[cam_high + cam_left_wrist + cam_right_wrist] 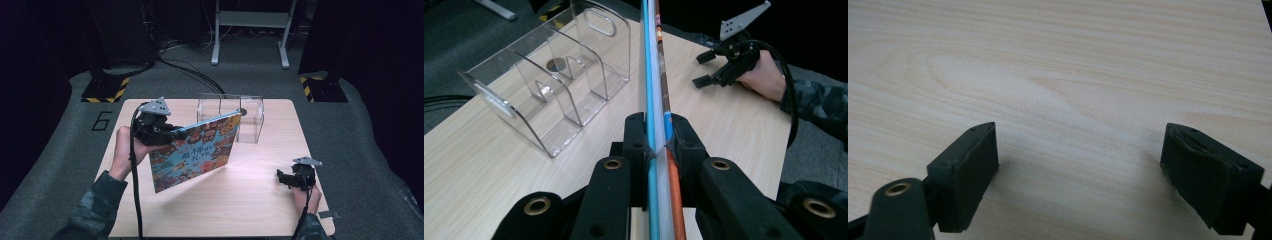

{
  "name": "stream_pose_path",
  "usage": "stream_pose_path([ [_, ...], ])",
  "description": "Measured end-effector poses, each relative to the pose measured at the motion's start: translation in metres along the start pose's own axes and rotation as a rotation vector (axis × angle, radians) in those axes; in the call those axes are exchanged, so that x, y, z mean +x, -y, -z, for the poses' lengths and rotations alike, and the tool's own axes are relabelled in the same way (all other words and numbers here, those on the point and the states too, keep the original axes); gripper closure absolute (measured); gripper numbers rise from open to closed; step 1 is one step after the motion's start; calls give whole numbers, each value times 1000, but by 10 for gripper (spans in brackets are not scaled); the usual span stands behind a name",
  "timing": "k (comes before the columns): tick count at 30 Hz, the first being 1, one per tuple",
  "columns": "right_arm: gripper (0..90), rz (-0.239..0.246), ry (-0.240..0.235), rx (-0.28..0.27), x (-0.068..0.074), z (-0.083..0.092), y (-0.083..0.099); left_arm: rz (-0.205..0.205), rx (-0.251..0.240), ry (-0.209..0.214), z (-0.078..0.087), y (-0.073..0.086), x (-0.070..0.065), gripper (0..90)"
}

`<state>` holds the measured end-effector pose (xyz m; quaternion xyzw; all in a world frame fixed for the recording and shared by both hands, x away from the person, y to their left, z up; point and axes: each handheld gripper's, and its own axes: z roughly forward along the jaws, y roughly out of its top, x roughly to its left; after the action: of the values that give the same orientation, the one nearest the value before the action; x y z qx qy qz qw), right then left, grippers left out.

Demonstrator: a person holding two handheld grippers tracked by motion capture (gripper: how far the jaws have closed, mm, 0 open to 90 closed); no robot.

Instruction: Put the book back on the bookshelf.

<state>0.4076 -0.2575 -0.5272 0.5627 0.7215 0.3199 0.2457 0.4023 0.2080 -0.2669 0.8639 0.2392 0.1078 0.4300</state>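
Colourful and thin, the illustrated picture book (192,152) hangs above the pale wooden bench (250,190), tilted with its top corner near the clear acrylic divided organiser (231,117) at the far edge. Your left tool (172,134) pinches it at the upper left edge; in the left gripper view the pads are pressed on both covers, with the blue and orange edges of the book (659,125) running straight out between them.

Judging by its look, the book is light and fairly stiff along the spine but will flex and sag across the open side, since you hold it by one edge alone. The glossy cover is likely slippery, so keep the pinch deep, well in from the corner. If you mean to stand it in a slot of the organiser (554,85), a hold close to the spine would keep the pages from fanning, and the thin acrylic walls may slide on the bench if bumped.

Your right tool (290,178) rests low over the bench near the right front corner, well apart from the book. Its jaws are spread with nothing between them but bare wood (1063,100).
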Motion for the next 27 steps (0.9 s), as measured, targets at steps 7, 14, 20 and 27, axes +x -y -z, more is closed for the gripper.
stream_pose_path([
  [7, 112, -18, 9, -5, -1, -2, 0, 21, -9, -36, 9, -2, 4, 807],
  [14, 107, -15, 8, -2, 0, -2, -1, 71, -31, -78, 22, 0, 12, 807],
  [20, 110, -9, 6, -1, -1, -2, -1, 78, -37, -110, 26, -1, 19, 807],
  [27, 124, -13, 4, -4, -1, -2, -1, 109, -49, -138, 25, -3, 29, 807],
])
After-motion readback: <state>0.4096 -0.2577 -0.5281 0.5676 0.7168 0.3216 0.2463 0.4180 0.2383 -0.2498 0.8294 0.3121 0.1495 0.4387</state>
